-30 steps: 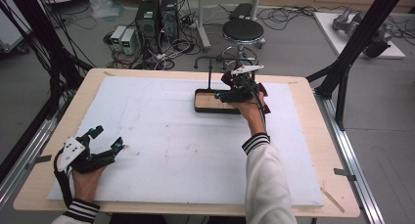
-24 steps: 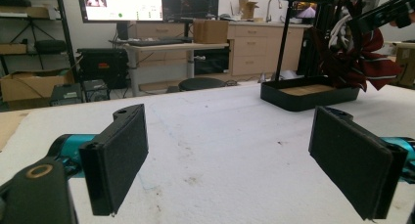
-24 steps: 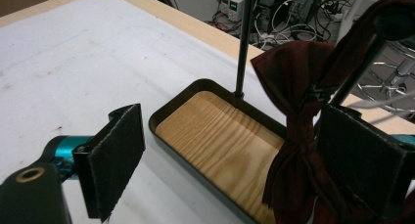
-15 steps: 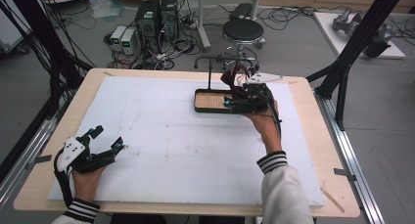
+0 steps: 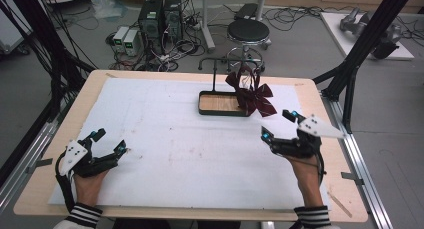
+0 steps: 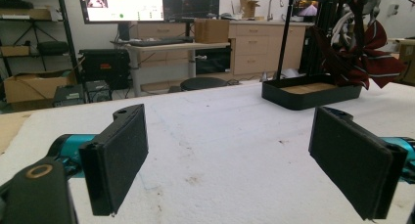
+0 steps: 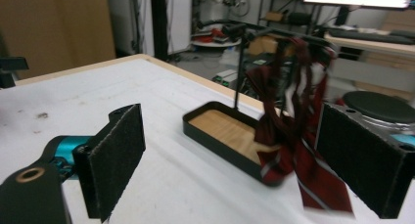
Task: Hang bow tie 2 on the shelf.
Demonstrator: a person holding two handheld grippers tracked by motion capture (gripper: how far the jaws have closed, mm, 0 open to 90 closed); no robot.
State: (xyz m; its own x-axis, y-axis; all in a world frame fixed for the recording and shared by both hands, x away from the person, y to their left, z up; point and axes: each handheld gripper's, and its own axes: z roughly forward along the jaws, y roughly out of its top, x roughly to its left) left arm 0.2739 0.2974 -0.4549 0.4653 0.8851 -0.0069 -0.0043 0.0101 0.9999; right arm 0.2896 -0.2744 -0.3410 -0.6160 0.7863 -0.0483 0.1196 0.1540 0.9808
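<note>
Bow tie hangs on stand. My right hand-held gripper near it, released, empty; left hand-held gripper released. Looks done; next probably park.

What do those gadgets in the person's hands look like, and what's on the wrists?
Each gripper, left and right, is black with teal joints, a pale grey three-cornered plate on top and flat black padded jaws. A black cable trails from each. The cuffs are black-and-white striped.
</note>
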